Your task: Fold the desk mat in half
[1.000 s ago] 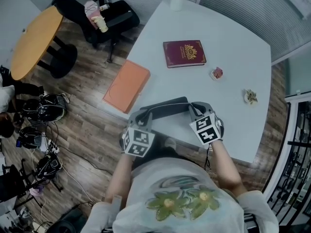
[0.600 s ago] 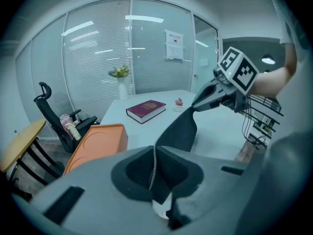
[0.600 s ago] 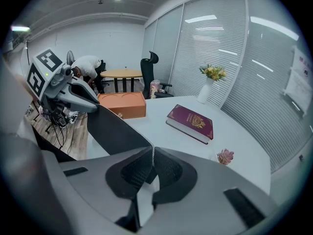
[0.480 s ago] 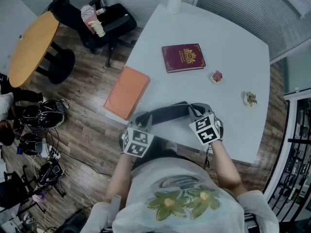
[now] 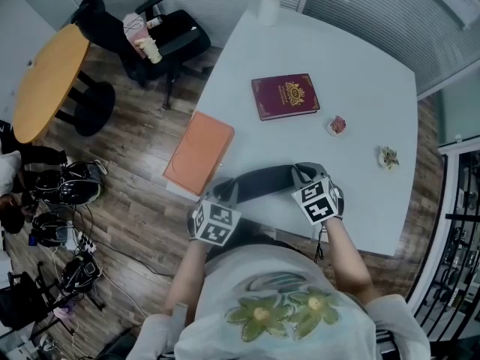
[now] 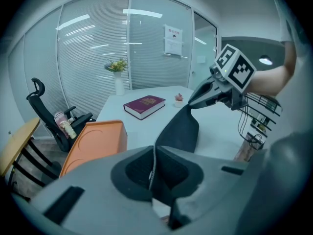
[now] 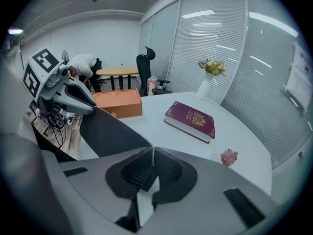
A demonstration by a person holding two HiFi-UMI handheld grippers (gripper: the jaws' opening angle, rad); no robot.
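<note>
the desk mat [image 5: 262,180] is stretching as a dark, thin, matte sheet along the near edge of the white table [image 5: 360,118], strung between the two grippers and sagging in a soft curve. the left gripper [image 5: 223,194] is pinching one end of it, its jaws closed tight on the thin edge. the right gripper [image 5: 301,172] is clamping the other end the same way. the sheet is bowing and twisting slightly along its length. a maroon book [image 5: 285,96] is lying nearer the far edge, well apart from the mat.
</note>
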